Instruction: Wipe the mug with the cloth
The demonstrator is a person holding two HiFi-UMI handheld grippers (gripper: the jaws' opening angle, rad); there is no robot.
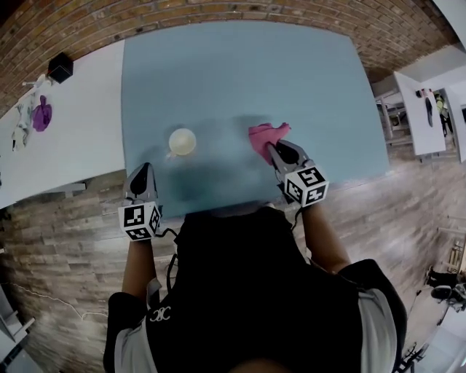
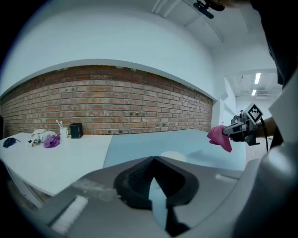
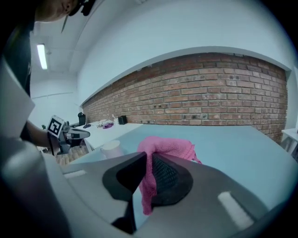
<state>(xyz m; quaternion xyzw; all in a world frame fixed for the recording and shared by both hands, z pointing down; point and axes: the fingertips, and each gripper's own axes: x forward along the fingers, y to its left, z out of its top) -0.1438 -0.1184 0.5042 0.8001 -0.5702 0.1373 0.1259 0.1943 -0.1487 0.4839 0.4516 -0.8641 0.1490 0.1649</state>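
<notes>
Counting items: one mug (image 1: 182,141), one pink cloth (image 1: 266,136), two grippers. Mug stands upright on the blue desk (image 1: 240,73), near its front edge, touching neither gripper. Left gripper (image 1: 142,171): jaws together, nothing between them, left of the mug. Right gripper (image 1: 275,149): clamped on the cloth, which hangs from its jaws right of the mug. One white desk (image 1: 73,146) adjoins on the left, carrying one black box (image 1: 60,67) and a purple item (image 1: 41,115). Brick wall (image 1: 218,11) behind both desks; wood-plank floor (image 1: 65,240).
</notes>
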